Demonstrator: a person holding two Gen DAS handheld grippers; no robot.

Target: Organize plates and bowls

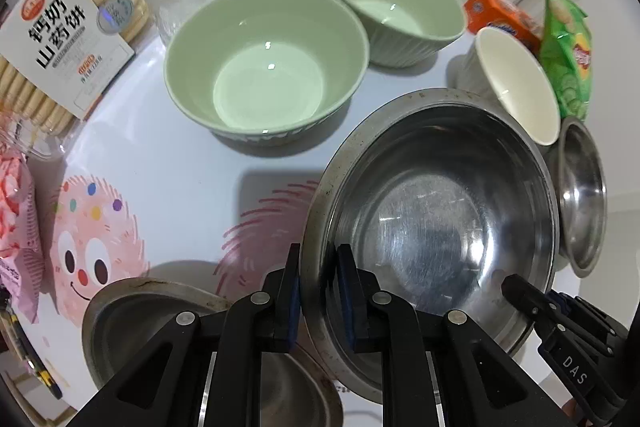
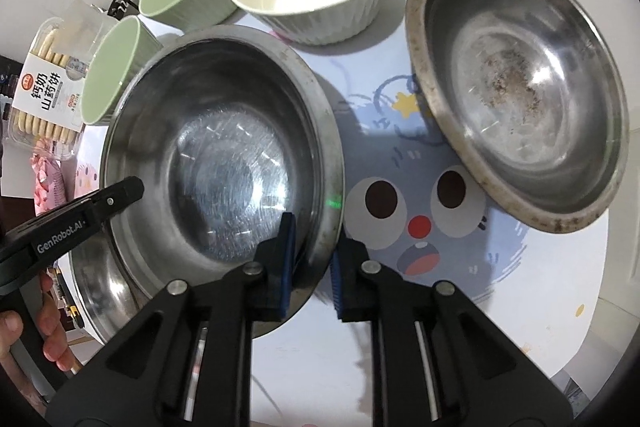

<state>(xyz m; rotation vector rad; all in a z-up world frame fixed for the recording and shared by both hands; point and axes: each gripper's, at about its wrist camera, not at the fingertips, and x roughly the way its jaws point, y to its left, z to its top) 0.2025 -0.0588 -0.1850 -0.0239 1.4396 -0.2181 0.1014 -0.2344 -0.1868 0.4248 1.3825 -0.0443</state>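
The left claw has its two fingers on both sides of the rim of the steel bowl: one pad is outside the wall and one is inside. There is a narrow gap between the pads and the rim, so I cannot tell if they press it or only stand around it. The right claw stands on the opposite rim of the same bowl in the same manner, one finger inside and one outside, and here also I cannot tell if the rim is pinched.

Below the left claw, partly hidden by its fingers, lies a second steel bowl; the held bowl sits tilted and seems lifted above it. Ahead of the left claw are the big green bowl and, further and to the right, the small green bowl, close to each other. To the right of these is the white bowl, which looks tilted.

Ahead and to the right of the right claw is a steel plate with brown spots inside. It rests on the mat, apart from the held bowl. Far left of the left claw stands a biscuit box.
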